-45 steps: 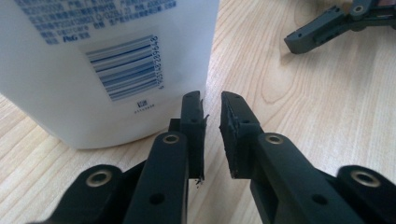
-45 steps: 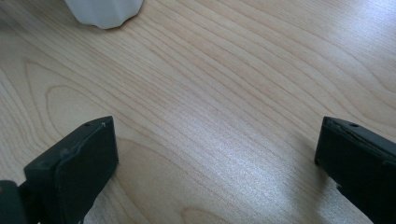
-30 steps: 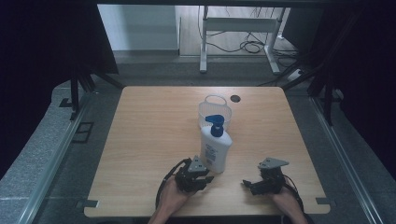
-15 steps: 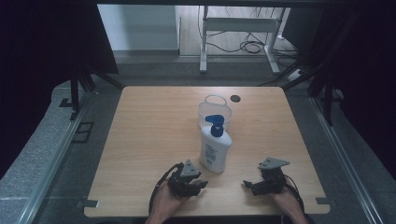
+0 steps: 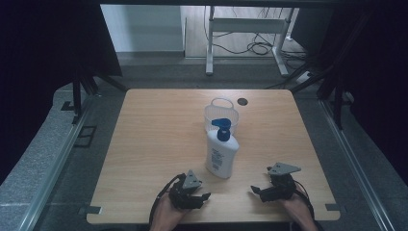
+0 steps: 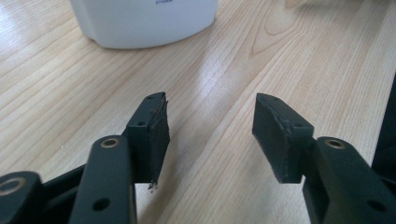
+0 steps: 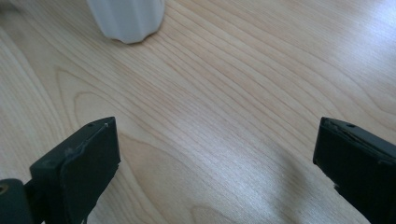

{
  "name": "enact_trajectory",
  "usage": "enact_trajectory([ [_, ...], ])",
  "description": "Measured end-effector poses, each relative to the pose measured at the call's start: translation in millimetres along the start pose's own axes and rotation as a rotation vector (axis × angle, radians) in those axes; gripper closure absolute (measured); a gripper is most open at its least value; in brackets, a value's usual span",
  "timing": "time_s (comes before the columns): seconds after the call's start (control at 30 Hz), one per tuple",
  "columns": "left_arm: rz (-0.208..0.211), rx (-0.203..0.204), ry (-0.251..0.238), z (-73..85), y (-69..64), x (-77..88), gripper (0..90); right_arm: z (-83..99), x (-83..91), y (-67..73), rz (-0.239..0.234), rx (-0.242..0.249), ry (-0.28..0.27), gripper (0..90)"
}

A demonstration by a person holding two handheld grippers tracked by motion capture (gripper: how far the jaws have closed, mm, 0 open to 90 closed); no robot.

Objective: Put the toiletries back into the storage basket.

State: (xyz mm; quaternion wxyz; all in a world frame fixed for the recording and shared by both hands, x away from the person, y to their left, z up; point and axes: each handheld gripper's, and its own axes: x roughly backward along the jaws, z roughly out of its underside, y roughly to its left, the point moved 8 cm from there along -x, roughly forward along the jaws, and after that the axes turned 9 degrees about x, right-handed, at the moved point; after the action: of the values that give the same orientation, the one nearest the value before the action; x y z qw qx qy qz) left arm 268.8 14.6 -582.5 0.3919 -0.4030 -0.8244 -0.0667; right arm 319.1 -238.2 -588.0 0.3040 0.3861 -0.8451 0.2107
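A white bottle with a blue pump cap stands upright near the middle of the wooden table. My left gripper sits near the front edge, just left of and in front of the bottle. Its jaws have just been opening and hold nothing. In the left gripper view the bottle's base stands apart beyond the left gripper. My right gripper rests at the front right, wide open and empty. The right gripper view shows the right gripper over bare wood, with the bottle's base farther off.
A clear plastic basket with a handle stands right behind the bottle. A dark round grommet sits in the tabletop near the far edge. Grey floor and metal rails surround the table.
The left gripper has let go of the bottle's base, opened its jaws and drawn back toward the front-left. The bottle stays standing. The right gripper has not moved.
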Motion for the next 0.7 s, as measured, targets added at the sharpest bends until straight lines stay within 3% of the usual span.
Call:
enact_trajectory([
  [0.37, -0.048, 0.070, -0.018, 9.2, 11.7, 6.6, 31.3, -11.4, 3.0, 4.0, -0.024, -0.008, -0.039, 1.2],
  [0.7, -0.101, 0.083, 0.006, 14.4, 19.4, 0.1, 21.3, -23.3, 4.3, 8.7, -0.048, 0.007, -0.057, 0.0],
])
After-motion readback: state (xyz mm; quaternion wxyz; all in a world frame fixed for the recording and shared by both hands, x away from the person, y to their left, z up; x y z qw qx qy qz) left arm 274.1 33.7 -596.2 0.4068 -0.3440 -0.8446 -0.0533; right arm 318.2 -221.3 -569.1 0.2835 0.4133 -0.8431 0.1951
